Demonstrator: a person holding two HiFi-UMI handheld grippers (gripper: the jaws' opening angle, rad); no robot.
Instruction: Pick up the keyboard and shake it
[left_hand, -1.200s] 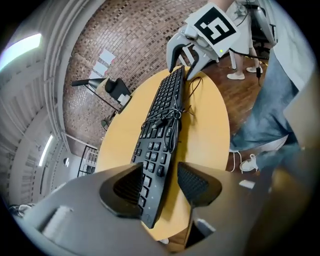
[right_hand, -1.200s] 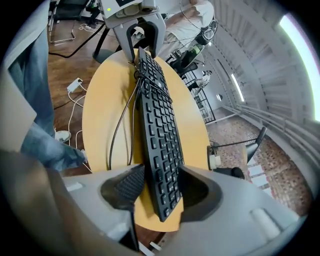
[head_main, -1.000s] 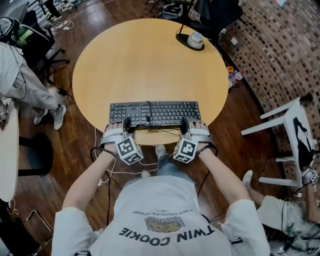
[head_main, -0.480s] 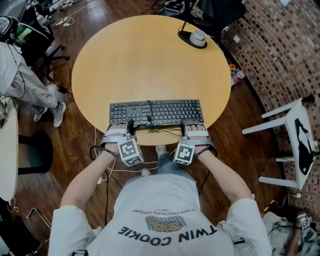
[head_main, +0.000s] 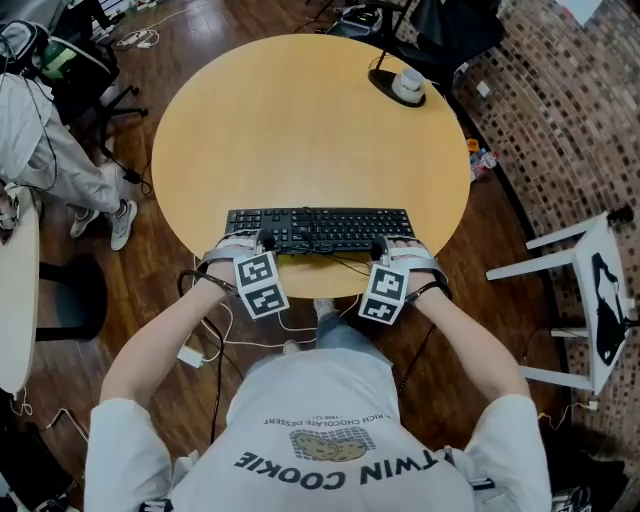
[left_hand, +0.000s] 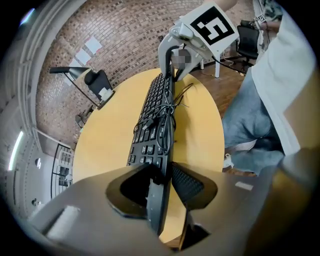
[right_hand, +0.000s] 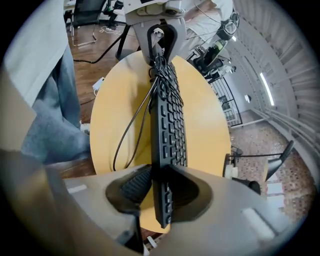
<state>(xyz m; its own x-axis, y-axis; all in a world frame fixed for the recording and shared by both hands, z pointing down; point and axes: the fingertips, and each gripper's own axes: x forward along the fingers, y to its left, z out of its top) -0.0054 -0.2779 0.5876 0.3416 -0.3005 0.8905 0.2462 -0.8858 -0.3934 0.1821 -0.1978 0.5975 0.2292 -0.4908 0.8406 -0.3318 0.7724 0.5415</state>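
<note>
Keyboard (head_main: 318, 229), black, lies at the near edge of the round yellow surface (head_main: 300, 130), seemingly tipped up at the front. The left gripper (head_main: 262, 241) and right gripper (head_main: 382, 245), whose jaws have just been closing, each clamp its near rim. Dark wood floor (head_main: 140, 300) and a brick wall (head_main: 560, 110) surround the surface.

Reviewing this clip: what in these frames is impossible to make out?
Key legends on the keyboard: too small in the head view, foreshortened in both gripper views.
Loose end of the cable: too thin to follow in any view.
White object at the table's far edge: too small in the head view to identify.
Whether the keyboard is clear of the table: no view shows a gap.
</note>
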